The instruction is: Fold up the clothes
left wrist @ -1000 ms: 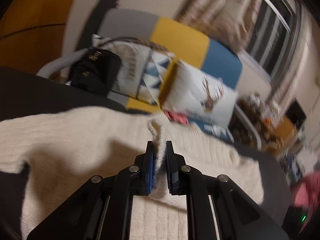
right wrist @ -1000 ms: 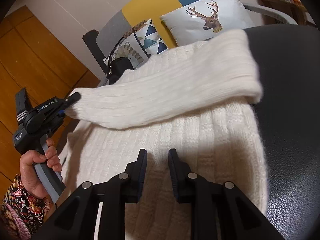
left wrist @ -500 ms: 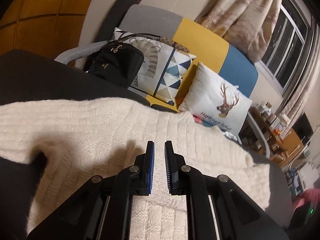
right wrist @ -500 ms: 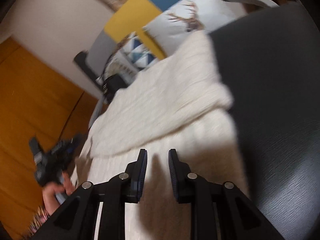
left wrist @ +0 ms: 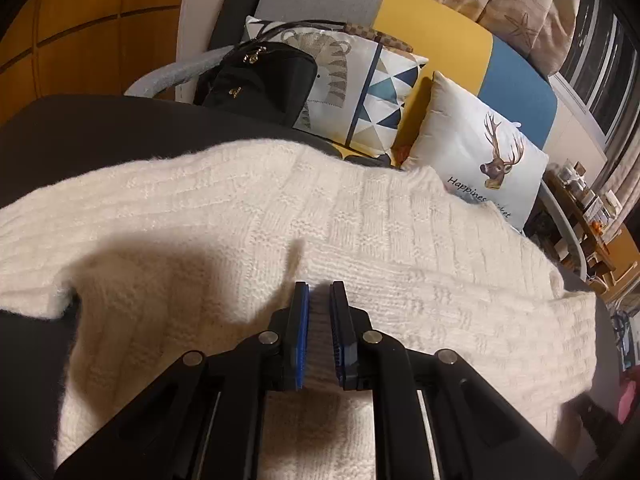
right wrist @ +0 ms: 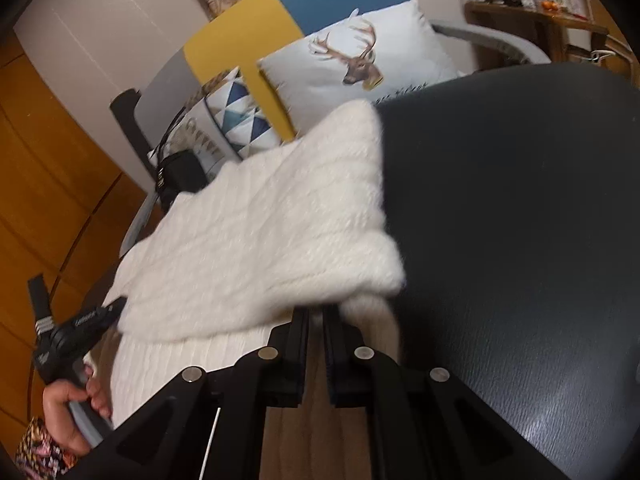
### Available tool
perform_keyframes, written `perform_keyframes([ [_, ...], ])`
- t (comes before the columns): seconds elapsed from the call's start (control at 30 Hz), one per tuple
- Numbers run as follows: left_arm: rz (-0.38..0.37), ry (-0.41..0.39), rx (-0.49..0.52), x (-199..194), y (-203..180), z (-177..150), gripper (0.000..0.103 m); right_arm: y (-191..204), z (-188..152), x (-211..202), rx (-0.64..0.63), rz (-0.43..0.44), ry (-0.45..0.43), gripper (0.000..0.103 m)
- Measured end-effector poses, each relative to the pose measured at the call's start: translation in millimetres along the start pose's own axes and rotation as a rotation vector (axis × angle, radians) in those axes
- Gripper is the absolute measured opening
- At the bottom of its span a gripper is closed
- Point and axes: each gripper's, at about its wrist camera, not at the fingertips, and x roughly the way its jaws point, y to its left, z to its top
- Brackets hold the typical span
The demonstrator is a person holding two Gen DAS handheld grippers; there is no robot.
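Observation:
A cream knitted sweater [left wrist: 360, 220] lies on the black table [left wrist: 100, 132], one sleeve folded across its body. My left gripper [left wrist: 319, 292] hovers low over the body, jaws nearly together with ribbed knit between the pads. In the right wrist view its tip [right wrist: 116, 306] sits at the sleeve's cuff end, with a hand [right wrist: 68, 400] on its handle. My right gripper [right wrist: 316, 316] is at the sweater [right wrist: 260, 240] right side, under the folded sleeve's bulge. Its jaws are closing, and white knit is pinched between the tips.
A grey, yellow and blue sofa [left wrist: 440, 32] stands behind the table with a deer cushion [left wrist: 480, 160], a patterned cushion [left wrist: 380, 92] and a black bag [left wrist: 260, 76]. A cluttered wooden side table [right wrist: 540, 12] is at the far right. Bare black table [right wrist: 520, 200] lies right of the sweater.
The left gripper came down with the cuff, which stood up between its jaws before and now lies low over the body. The right gripper slid to the sweater's right edge and narrowed onto the knit.

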Motion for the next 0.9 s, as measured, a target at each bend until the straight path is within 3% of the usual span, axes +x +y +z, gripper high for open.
perform_keyframes([
  [0.13, -0.003, -0.008, 0.000, 0, 1, -4, 0.012, -9, 5, 3, 0.092, 0.002, -0.029, 0.006],
  [0.3, 0.038, -0.019, 0.028, 1, -7, -6, 0.013, -21, -3, -12, 0.190, -0.044, -0.156, 0.003],
  [0.43, 0.085, -0.025, 0.067, 2, -15, -8, 0.013, -40, -9, -24, 0.308, -0.074, -0.226, 0.007],
  [0.73, 0.064, -0.026, 0.048, 2, -11, -8, 0.013, -27, -10, -21, 0.223, 0.087, -0.095, 0.007],
  [0.9, 0.059, -0.026, 0.040, 2, -10, -8, 0.013, -18, 2, 15, 0.230, 0.059, -0.048, 0.006],
])
